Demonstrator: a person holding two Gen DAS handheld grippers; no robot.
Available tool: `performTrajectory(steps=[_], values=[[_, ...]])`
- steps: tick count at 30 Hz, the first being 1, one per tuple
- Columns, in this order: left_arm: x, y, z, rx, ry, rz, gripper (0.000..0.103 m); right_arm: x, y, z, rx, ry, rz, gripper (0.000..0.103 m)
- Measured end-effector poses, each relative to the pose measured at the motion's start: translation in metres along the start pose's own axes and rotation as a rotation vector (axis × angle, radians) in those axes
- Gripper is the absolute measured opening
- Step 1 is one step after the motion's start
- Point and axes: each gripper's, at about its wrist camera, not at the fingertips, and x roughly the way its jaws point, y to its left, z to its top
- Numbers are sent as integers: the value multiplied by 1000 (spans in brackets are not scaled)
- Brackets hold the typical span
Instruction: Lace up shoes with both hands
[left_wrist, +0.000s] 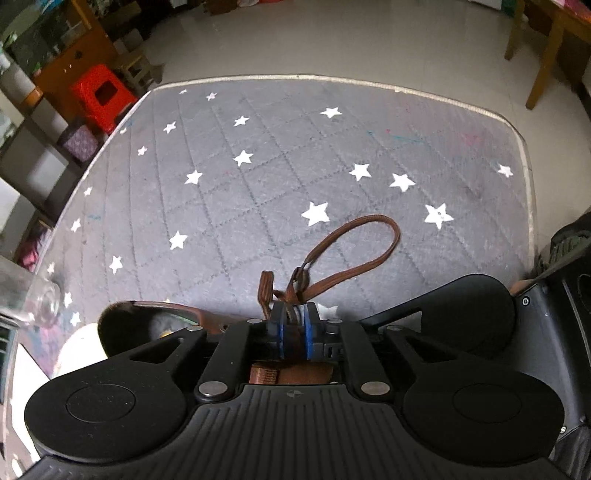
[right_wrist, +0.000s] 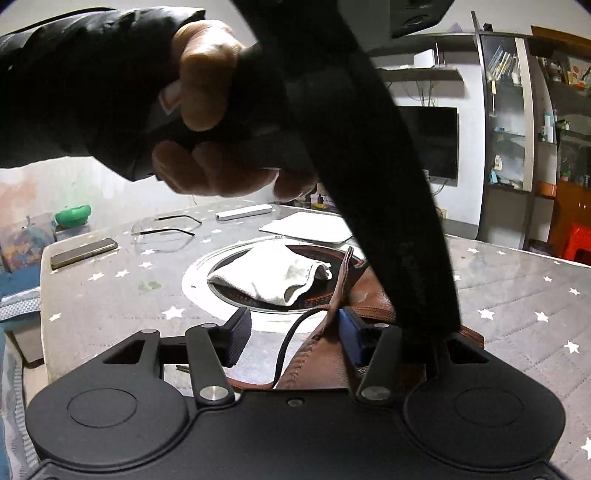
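The brown lace (left_wrist: 354, 240) rises from between the fingers of the left gripper (left_wrist: 293, 325), which are pressed together on it; past the blue pads it curls into a loop lying on the grey star-patterned mat (left_wrist: 258, 155). The brown shoe (right_wrist: 343, 332) sits directly under both grippers: in the left wrist view its dark opening (left_wrist: 129, 325) shows just left of the clamped fingers, and leather shows beneath them. In the right wrist view the right gripper (right_wrist: 295, 332) stands wide apart, its black left finger (right_wrist: 238, 338) clear of the shoe and its blue-padded right finger (right_wrist: 351, 332) touching the leather flap, with a thin dark cord (right_wrist: 291, 339) curving between them. A hand (right_wrist: 210, 122) in a black sleeve grips the other tool's handle above. Behind the shoe lie a white cloth (right_wrist: 273, 277), glasses (right_wrist: 166, 230) and a phone (right_wrist: 83, 253).
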Motion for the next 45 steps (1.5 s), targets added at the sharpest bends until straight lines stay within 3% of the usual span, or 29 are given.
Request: performTrajectory(steps=[2,5,12,22,27,31,36,45], values=[[-5,-2,0,26,-17,35,38,1,2,-1,-2,-6,-1,60],[-7,-2,0,40,-27,61,38,2,7,-2,-21,-14,-11,63],[4,5,4,11,-1,20,30,1,6,-3,-8,-25,-11,64],[18,6,14,31,90,-6,28,2,12,-3,-26,-29,-31,65],[22,5,19,31,147,-11,15,3,16,-3,-42,-20,-36,69],[25,11,23,-62,168,-54,7,4,18,-2,-52,-15,-36,71],[27,25,14,-240,135,-123,3,4,14,-3,-30,-1,-28,72],[9,49,-2,-527,-46,-265,2,6,15,-2,-28,-1,-31,72]])
